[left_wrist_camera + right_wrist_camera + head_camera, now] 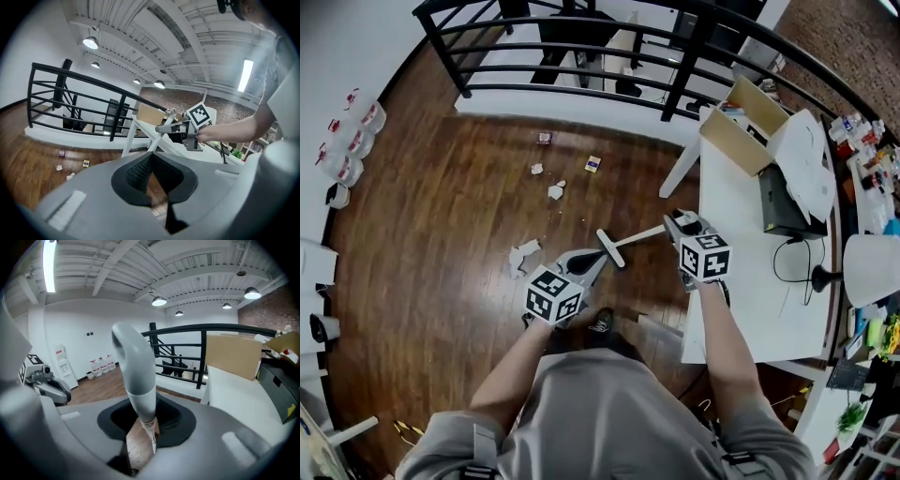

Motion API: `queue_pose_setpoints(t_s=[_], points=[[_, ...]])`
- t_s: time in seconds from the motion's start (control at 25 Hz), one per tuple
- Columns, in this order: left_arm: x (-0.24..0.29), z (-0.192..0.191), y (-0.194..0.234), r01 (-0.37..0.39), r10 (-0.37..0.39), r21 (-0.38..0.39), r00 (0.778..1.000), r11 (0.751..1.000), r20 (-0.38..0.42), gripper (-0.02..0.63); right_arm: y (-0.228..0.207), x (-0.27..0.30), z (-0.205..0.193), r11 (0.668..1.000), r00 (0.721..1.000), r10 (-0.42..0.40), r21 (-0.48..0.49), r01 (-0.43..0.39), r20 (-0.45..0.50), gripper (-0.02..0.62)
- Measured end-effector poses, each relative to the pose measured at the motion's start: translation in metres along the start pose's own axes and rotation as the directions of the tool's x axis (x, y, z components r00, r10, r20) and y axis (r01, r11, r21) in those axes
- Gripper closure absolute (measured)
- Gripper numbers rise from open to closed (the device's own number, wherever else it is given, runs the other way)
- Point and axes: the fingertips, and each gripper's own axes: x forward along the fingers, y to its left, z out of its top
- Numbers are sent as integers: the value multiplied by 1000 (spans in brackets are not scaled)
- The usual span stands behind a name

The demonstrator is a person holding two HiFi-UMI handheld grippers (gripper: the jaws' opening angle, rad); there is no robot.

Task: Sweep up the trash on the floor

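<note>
My right gripper (pixel 671 225) (pixel 143 422) is shut on the top of a white-grey broom handle (pixel 639 236) (pixel 136 366). The handle slants down to a narrow white head (pixel 611 248) on the wood floor. My left gripper (pixel 598 257) (pixel 152 177) is shut, with nothing seen between its pads; it hangs low just left of the broom head. White paper scraps (pixel 525 253) lie left of it. More scraps (pixel 556 190) (pixel 59 167) and a small card (pixel 593 163) (pixel 86 163) lie farther off toward the railing. Each gripper shows in the other's view: right gripper (pixel 165 127), left gripper (pixel 47 384).
A white table (pixel 741 300) with a cardboard box (pixel 745 127) and a black device stands close on the right. A black railing (pixel 581 56) bounds the far side of the floor. Water bottles (pixel 347 141) line the left wall. My dark shoe (pixel 600 323) is below the grippers.
</note>
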Motion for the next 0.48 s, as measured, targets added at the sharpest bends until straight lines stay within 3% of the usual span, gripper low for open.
queue_pose_setpoints(t_s=[0.24,0.48], points=[[-38,-25,24,-73,75,-75,997,994,15,601,71,15,17,989,996,82,-124,-84,-20,508],[-72,-46,36,-70,71,-95,997,993,11,600,154,19,43,965,984,176,-191,-181,-40,508]])
